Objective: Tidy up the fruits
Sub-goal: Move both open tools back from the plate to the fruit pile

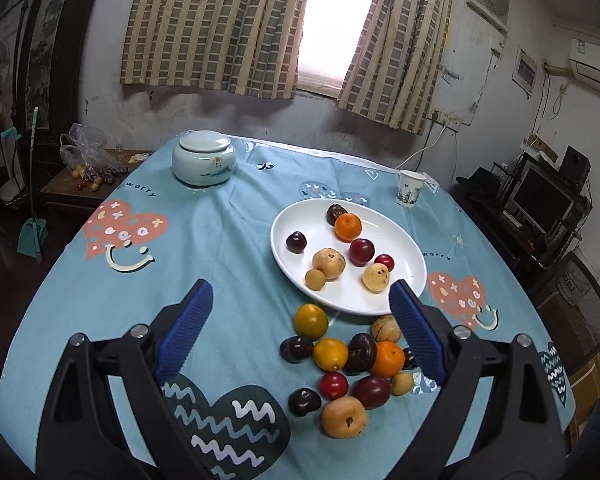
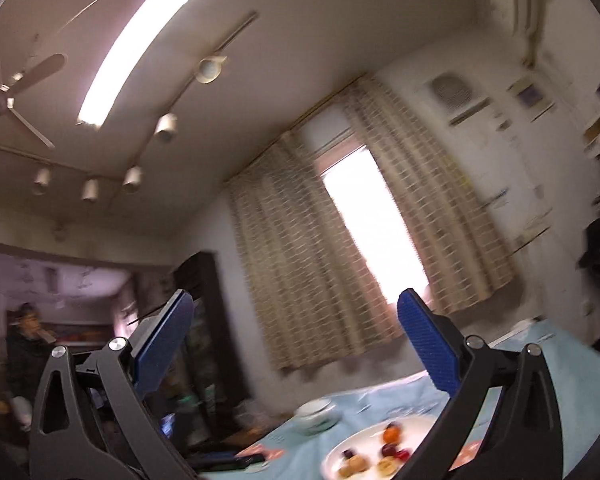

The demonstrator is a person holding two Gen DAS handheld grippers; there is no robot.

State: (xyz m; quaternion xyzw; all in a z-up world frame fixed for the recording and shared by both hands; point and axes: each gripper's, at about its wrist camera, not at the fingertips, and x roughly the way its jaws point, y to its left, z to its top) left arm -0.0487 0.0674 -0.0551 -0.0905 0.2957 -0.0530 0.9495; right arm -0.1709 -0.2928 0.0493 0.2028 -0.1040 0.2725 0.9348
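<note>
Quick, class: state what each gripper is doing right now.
Left gripper: open, holding nothing, above the loose fruit.
Right gripper: open, holding nothing, raised in the air.

The tablecloth (image 1: 228, 240) is light blue with coral and dark hearts. The plate (image 1: 300, 224) is white, the curtains (image 1: 216, 24) checked beige-grey.

Round table (image 1: 228, 240) under a light-blue cloth printed with hearts. Near the far edge, a lidded pale ceramic jar (image 1: 204, 159); toward the far right edge, a paper cup (image 1: 410, 188). Right of centre, a white oval plate (image 1: 296, 264). Just beside its near rim, toward the near edge, a cluster of loose fruit (image 1: 346, 364) directly on the cloth.
</note>
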